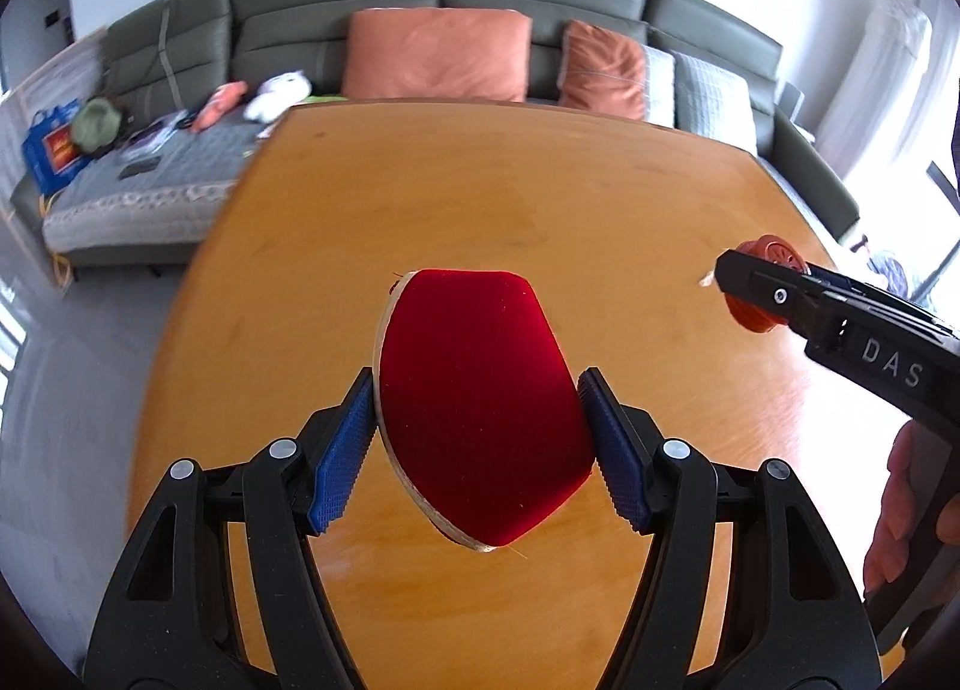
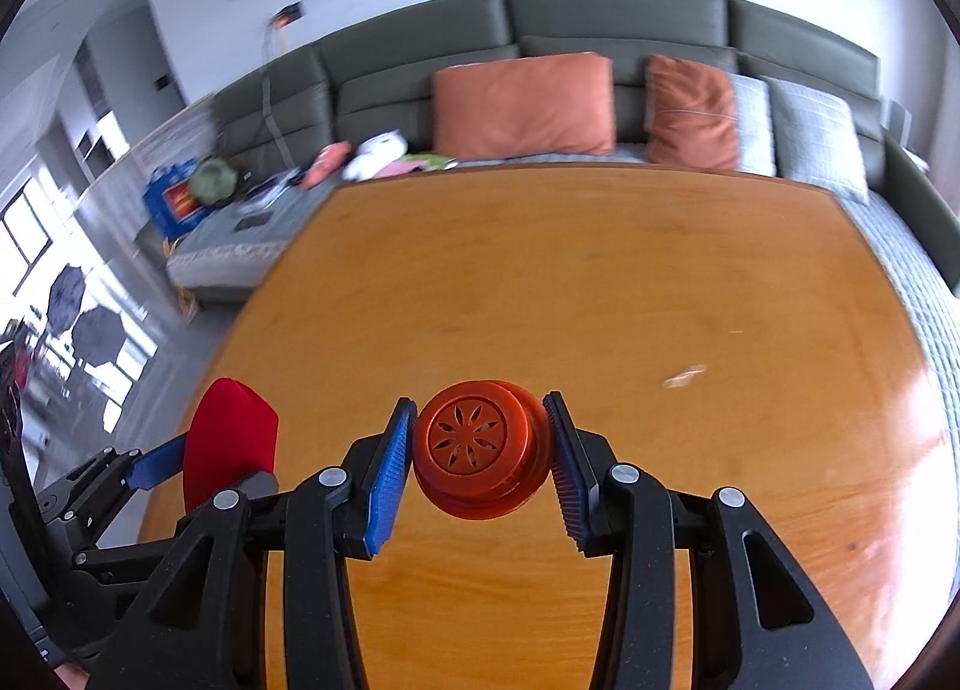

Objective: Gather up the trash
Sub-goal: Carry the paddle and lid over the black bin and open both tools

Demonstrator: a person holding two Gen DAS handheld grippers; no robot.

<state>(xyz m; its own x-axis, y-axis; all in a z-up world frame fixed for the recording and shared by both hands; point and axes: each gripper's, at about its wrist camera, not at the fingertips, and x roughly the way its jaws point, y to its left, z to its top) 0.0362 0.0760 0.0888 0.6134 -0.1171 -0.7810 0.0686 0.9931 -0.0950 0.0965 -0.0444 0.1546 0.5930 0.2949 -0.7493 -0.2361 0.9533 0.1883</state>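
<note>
The left gripper (image 1: 480, 438) is clamped on a red velvet pad (image 1: 480, 414), its blue fingers (image 1: 342, 450) pressing the pad's two side edges; the pad stands on edge above the table (image 1: 480, 198), pale backing toward nine o'clock. In the right wrist view this pad shows at eight o'clock. The right gripper (image 2: 480, 459) is closed on an orange cap (image 2: 480, 447), round with a flower cut-out facing the camera, pinched at its nine and three o'clock sides and held over the table. A small pale scrap (image 2: 684, 377) lies on the wood at two o'clock from the cap, well apart from both tongs. A sofa (image 2: 600, 18) with orange cushions (image 2: 522, 102) runs behind.
</note>
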